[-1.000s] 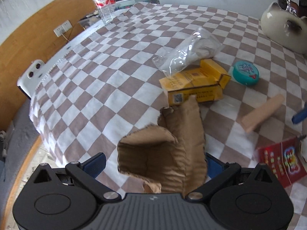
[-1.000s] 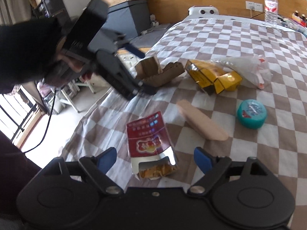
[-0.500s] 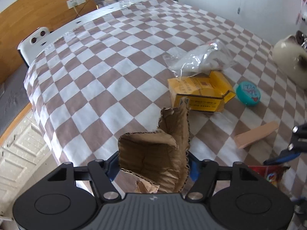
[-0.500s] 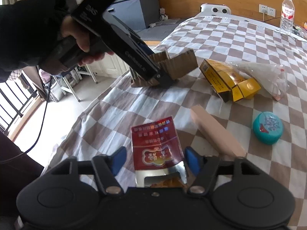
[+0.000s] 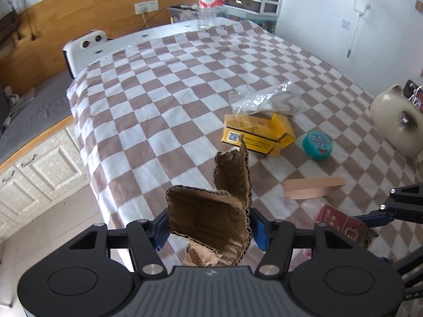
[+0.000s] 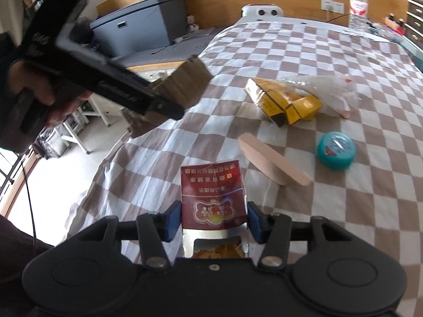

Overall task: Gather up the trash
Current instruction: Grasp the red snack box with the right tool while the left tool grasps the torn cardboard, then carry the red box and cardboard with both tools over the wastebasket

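My left gripper (image 5: 210, 228) has its jaws closing, and the blue pads press both sides of a torn brown cardboard piece (image 5: 206, 211). In the right wrist view that cardboard (image 6: 182, 84) hangs above the table's near-left corner, carried by a person's hand (image 6: 53, 100). A red cigarette packet (image 6: 212, 195) lies on the checked cloth with its open foil end toward me. My right gripper (image 6: 214, 222) has its jaws closing, pads against the packet's two long sides. The left wrist view shows the same packet (image 5: 341, 224) at lower right.
A yellow carton (image 5: 259, 134) under a clear plastic bag (image 5: 267, 100), a teal round tin (image 5: 317, 145) and a flat pale wooden piece (image 5: 312, 189) lie on the cloth. A water bottle (image 5: 207, 2) stands at the far edge, a cream ceramic pot (image 5: 396, 121) at right.
Both grippers narrowed from wide open. The left one took hold of the cardboard and lifted it off the cloth. The right one closed in on the red packet without shifting much.
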`<state>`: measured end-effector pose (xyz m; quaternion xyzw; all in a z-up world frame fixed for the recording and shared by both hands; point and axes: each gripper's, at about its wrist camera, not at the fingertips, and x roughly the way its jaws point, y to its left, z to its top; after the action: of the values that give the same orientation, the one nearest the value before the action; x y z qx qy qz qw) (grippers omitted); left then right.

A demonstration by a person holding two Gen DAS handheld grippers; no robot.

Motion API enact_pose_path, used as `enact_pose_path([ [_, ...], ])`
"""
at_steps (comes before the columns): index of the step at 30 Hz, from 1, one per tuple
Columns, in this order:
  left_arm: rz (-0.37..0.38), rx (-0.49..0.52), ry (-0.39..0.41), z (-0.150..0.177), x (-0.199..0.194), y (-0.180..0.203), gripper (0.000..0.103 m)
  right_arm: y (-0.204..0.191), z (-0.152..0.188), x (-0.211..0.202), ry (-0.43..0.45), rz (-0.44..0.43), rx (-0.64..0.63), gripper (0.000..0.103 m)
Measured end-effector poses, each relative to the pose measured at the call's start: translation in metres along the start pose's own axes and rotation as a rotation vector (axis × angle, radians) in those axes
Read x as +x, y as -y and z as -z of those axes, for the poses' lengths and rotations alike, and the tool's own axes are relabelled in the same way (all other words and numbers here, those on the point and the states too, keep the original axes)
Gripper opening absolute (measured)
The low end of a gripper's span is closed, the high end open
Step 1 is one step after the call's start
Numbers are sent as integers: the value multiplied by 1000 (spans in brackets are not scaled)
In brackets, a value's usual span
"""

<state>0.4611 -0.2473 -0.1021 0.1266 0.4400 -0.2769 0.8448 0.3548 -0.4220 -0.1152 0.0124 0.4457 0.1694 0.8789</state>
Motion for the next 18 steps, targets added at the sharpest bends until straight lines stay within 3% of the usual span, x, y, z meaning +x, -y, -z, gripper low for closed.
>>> enact_pose_path([
  [18, -122, -132, 134, 54, -100, 50, 61, -29, 8, -81, 129, 102, 74, 53],
])
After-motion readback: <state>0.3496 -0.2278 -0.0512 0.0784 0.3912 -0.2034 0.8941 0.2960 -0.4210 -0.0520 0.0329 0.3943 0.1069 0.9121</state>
